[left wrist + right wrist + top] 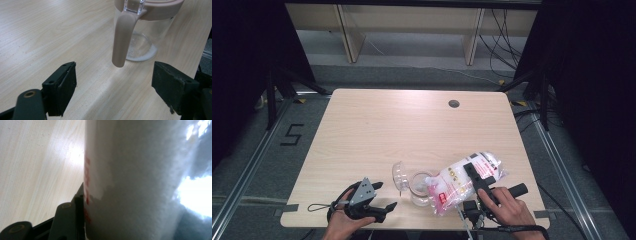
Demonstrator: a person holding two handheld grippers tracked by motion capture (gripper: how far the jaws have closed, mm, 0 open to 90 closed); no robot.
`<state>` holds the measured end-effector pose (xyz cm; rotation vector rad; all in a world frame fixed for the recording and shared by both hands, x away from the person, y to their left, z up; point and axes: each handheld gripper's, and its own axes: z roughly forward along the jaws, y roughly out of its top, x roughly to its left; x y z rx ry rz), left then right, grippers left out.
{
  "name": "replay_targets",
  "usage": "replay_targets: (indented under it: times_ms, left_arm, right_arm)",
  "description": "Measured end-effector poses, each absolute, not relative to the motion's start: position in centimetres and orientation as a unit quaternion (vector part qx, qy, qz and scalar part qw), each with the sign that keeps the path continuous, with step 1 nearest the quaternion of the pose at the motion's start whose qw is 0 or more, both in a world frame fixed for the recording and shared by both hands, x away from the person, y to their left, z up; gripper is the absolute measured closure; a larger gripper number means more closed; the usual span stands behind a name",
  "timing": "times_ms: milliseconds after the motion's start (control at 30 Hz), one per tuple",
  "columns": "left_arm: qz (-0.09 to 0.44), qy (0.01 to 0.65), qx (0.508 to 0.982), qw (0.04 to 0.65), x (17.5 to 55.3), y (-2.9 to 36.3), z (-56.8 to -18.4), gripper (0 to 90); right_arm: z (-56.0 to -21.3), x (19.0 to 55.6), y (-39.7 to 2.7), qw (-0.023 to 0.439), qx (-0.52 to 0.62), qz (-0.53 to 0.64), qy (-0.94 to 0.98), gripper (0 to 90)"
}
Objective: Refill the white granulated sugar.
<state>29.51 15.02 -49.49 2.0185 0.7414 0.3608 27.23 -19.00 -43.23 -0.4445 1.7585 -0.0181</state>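
The right gripper (477, 177) is clamped across the middle of a clear plastic bag of white granules (464, 181), and the bag is tipped. Its long axis runs from the raised closed end, up and to the right, down to the mouth at lower left, and that mouth sits right over the open top of the clear pitcher (419, 187) near the table's (412, 125) front edge. That line is what matters here: bag above and right, pitcher below and left, so anything that slides out heads for the pitcher. In the right gripper view the white bag (140, 180) presses hard against the one jaw that shows, so the grip looks firm.

Over on the other side, the left gripper (379, 200) rests just left of the pitcher, jaws wide apart and holding nothing. In the left gripper view the pitcher's beige handle (122, 40) hangs straight ahead, beyond the pads (66, 87), pointing back toward that hand. So the left hand is the nearer one to steady it.

A thin white layer lies in the pitcher's base (141, 52); whether more is falling right now is hard to tell through the glare.
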Motion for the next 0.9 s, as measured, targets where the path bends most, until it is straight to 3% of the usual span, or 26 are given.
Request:
replay_targets:
  times_ms: [900]
  left_arm:
    - [0.154, 0.294, 0.822, 0.463, 29.58, 15.01, -49.41, 19.5]
  right_arm:
    - [-42.56, 27.21, -19.04, 0.625, -0.211, -0.016, 0.752, 49.9]
